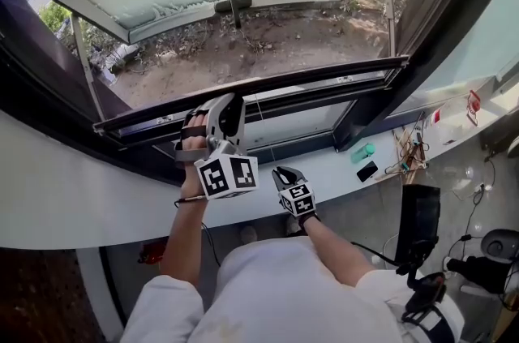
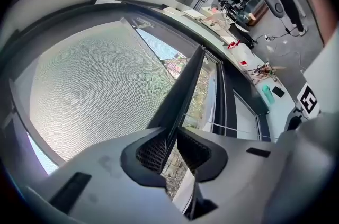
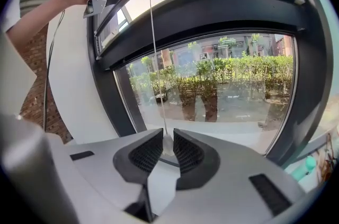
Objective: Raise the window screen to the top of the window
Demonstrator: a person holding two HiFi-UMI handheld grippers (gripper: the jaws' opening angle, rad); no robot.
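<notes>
Clenching fingers (image 2: 151, 154) of left gripper (image 2: 169, 144) on window screen's dark bar (image 2: 183, 85), lying across middle of head view, not yet at top. Pinching end of white cord (image 3: 153, 48) in right gripper (image 3: 165, 148). Seemingly mid-lift. Next: push bar upward evenly, minding cord tension.

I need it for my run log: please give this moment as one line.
left gripper: shut on screen bar | right gripper: shut on cord pull | screen bar: low in window frame, not at top

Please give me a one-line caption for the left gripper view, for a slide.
Left gripper clamped on the dark bar of the mesh window screen.
</notes>
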